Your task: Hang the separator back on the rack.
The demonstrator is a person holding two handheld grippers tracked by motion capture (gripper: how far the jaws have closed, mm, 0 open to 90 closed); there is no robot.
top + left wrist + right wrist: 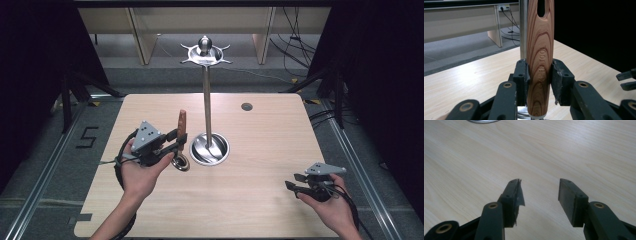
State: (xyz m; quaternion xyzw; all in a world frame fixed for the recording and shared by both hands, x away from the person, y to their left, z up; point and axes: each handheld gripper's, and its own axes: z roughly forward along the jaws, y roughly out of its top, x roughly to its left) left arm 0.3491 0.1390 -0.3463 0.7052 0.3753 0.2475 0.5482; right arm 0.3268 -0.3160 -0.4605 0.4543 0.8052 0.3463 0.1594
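Floor (45,145): grey, with a metal rail along each side and a dark "5" marked at the left.
Curtains (30,60): black, hanging at both sides of the room.
Surface (270,150): pale wood grain, rounded corners, a round grommet (246,106) near its far edge.
Far furniture (145,35): beige desk panels on light legs.
Cables (295,40): black, trailing over the floor at far right.
Light: even, from overhead.

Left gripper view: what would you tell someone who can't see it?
Two black jaws of the left gripper clamp an upright wooden handle with striped grain. Behind stand a shiny metal pole and the pale wooden table.
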